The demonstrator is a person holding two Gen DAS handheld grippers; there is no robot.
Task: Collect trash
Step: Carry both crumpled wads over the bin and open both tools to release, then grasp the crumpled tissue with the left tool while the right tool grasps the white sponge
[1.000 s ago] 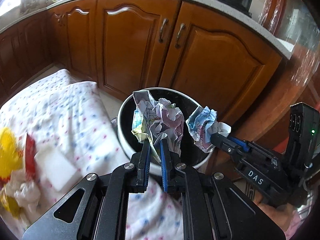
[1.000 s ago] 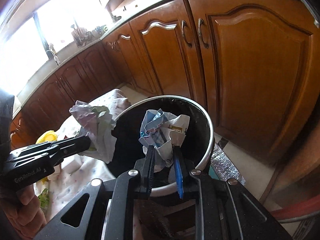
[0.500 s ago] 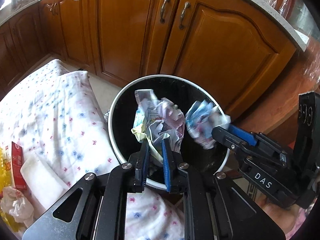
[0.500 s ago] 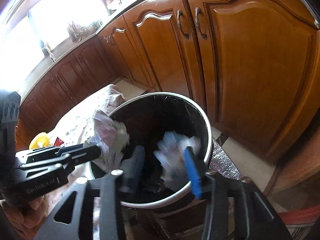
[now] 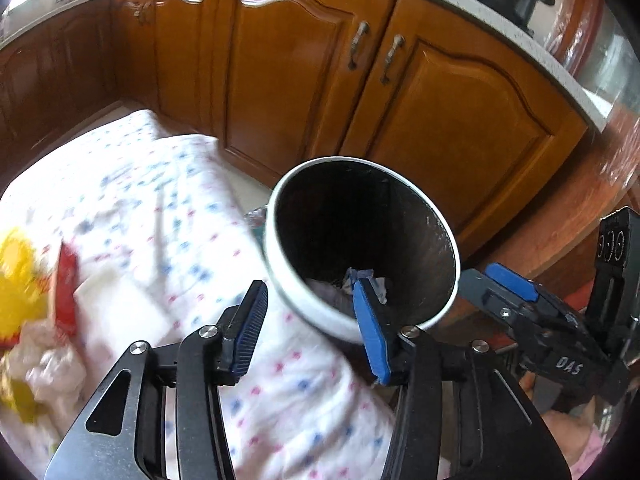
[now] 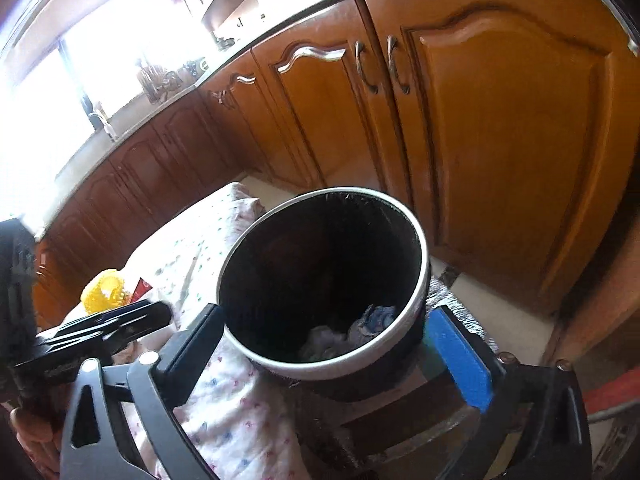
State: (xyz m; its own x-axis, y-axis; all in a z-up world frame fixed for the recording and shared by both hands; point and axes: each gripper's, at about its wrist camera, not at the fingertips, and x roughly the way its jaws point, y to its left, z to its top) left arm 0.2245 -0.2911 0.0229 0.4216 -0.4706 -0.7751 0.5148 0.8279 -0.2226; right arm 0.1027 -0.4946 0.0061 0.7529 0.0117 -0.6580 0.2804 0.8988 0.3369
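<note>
So two crumpled paper wads [image 6: 352, 332] are sitting at the bottom of the black bin [image 6: 416, 240] now, that part's done. Still a pile of trash [image 5: 28, 320] left on the flowery cloth [image 5: 160, 208], I'd guess that's next. Left claw [image 5: 308, 320] has just been opening, jaws apart, nothing between them. Right claw [image 6: 328, 344] just opened wide, also empty

Left gripper [image 5: 308, 312]: black angular frame, silver screws, ribbed blue pads. At four o'clock the right gripper [image 5: 496, 280], black, is lettered "DAS"; pink sleeve [image 5: 588, 452] below.
</note>
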